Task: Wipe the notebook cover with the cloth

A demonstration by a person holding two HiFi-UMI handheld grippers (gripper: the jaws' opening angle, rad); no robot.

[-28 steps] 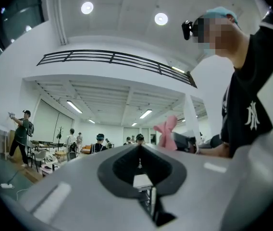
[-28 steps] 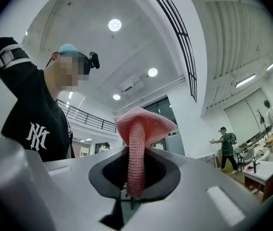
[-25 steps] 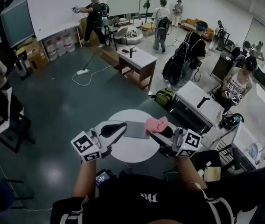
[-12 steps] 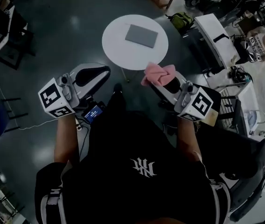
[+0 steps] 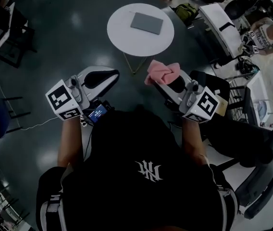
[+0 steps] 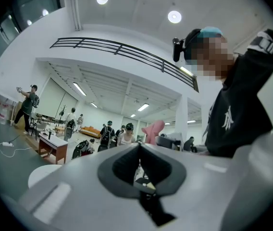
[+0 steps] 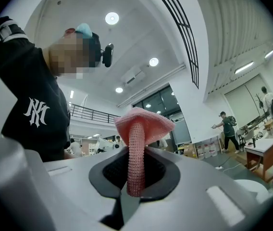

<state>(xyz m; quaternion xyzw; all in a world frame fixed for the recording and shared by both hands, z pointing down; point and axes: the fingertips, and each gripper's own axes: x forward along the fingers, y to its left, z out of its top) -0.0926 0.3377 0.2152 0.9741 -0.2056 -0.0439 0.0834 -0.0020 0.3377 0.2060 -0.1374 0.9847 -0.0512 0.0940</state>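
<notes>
The grey notebook lies flat on the round white table, far ahead of both grippers. My right gripper is held near my chest, off the table, shut on the pink cloth. In the right gripper view the cloth stands up from between the jaws as a pinched fold, with the gripper pointing upward. My left gripper is level with the right one, shut with nothing in it. In the left gripper view the gripper has its jaws together, and the cloth shows beyond.
A white desk with bags beside it stands right of the table. A black chair sits close at my right. A small lit screen hangs at my waist. Dark floor surrounds the table; several people stand far off.
Both grippers came back off the table toward my body, the cloth still in the right one. The table and notebook now lie farther ahead, and the head view looks more steeply down.
</notes>
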